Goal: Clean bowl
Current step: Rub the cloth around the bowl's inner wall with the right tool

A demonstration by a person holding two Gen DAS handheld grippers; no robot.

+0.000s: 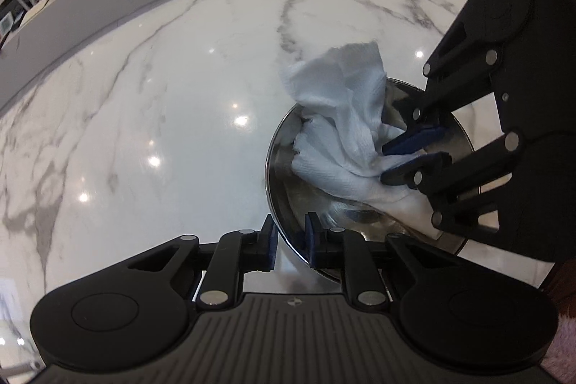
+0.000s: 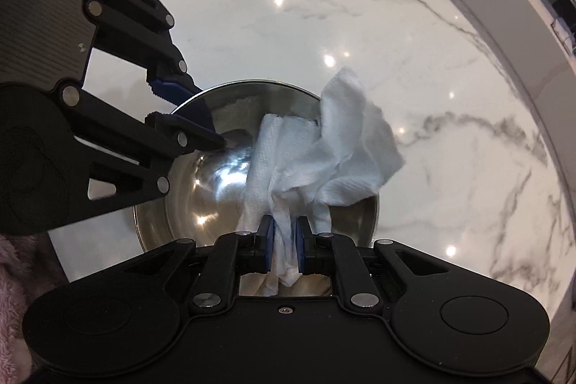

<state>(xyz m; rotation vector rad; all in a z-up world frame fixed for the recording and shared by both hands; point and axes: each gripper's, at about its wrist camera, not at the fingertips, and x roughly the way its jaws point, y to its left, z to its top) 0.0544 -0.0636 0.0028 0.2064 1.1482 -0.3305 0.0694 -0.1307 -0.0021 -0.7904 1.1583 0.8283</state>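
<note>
The right tool (image 2: pixel 284 236) was pinching a bunched white paper towel (image 2: pixel 324 146) between its blue pads, the wad trailing up out of the grip and spreading across the inside of the steel bowl (image 2: pixel 201 200), with one loose flap hanging over the far rim. The left tool (image 1: pixel 291 233) was clamped on the bowl's near rim, one pad outside the wall and one inside, holding it steady. The bowl sat on the white marble desk (image 1: pixel 162 96), tilted slightly toward the left tool by the look of it, though the fisheye made that hard to judge.

The wiping step seemed to be in hand: bowl braced, towel already inside. The next move would likely call for sweeping the towel around the inner wall and base under downward pressure, while the rim grip resisted the bowl's tendency to spin or slide on the glossy surface.
</note>
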